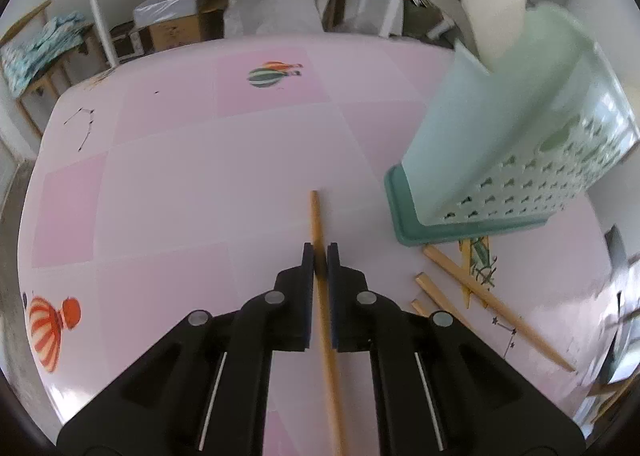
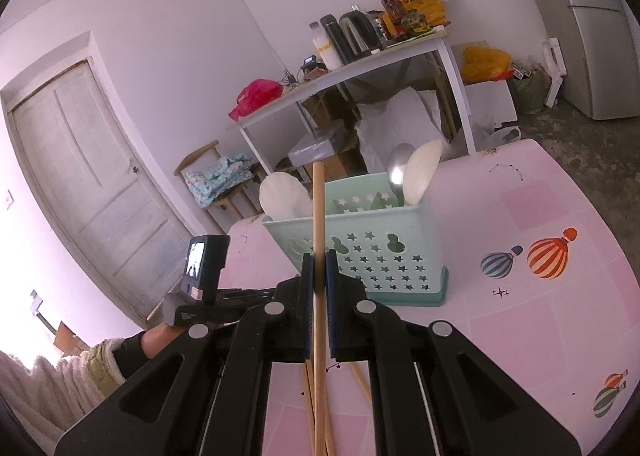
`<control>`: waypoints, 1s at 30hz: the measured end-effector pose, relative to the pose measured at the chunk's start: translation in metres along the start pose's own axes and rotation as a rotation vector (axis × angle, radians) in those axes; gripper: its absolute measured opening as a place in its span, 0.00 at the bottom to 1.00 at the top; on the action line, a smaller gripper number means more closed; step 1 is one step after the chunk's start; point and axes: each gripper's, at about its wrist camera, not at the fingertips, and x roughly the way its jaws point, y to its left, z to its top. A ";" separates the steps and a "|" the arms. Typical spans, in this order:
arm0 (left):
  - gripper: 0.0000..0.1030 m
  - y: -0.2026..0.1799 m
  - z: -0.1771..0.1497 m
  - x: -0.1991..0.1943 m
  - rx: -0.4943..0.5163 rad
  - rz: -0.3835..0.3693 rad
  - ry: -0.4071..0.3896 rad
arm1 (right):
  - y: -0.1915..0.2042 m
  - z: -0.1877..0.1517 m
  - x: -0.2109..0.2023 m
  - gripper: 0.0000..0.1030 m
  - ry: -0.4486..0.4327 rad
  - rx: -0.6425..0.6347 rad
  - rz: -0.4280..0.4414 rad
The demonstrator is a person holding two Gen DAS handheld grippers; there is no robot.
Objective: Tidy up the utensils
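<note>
Your left fingers had closed on a chopstick over the table; your right fingers clamped another chopstick near the caddy.

Chopstick, left: wooden, lying across the pink tabletop, pinched between black jaws.
Chopstick, right: standing nearly upright, clamped.
Loose chopsticks: lying scattered beside the holder.
Utensil holder: mint green, star-perforated, carrying a metal spoon and pale scoops.

free: pink table left | blocked: utensil basket right, loose chopsticks beside it
</note>
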 end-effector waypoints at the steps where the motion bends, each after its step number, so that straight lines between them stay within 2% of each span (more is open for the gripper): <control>1: 0.04 0.001 -0.001 -0.005 -0.014 -0.009 -0.021 | -0.001 0.000 0.000 0.06 0.000 0.000 0.001; 4: 0.04 0.005 -0.002 -0.034 -0.055 -0.054 -0.099 | 0.000 0.001 0.000 0.06 -0.001 -0.004 0.000; 9: 0.04 0.002 -0.003 -0.102 -0.076 -0.180 -0.258 | 0.001 0.002 -0.002 0.06 -0.008 -0.005 0.000; 12: 0.04 -0.003 -0.004 -0.138 -0.057 -0.225 -0.350 | 0.002 0.002 -0.003 0.06 -0.015 -0.002 0.003; 17: 0.04 -0.013 -0.006 -0.184 -0.035 -0.256 -0.469 | 0.004 0.002 -0.008 0.06 -0.028 -0.006 0.005; 22: 0.04 -0.032 0.008 -0.226 0.005 -0.314 -0.589 | 0.003 0.005 -0.011 0.06 -0.037 -0.005 -0.001; 30: 0.04 -0.072 0.052 -0.275 0.068 -0.408 -0.702 | 0.002 0.005 -0.013 0.06 -0.048 0.005 0.002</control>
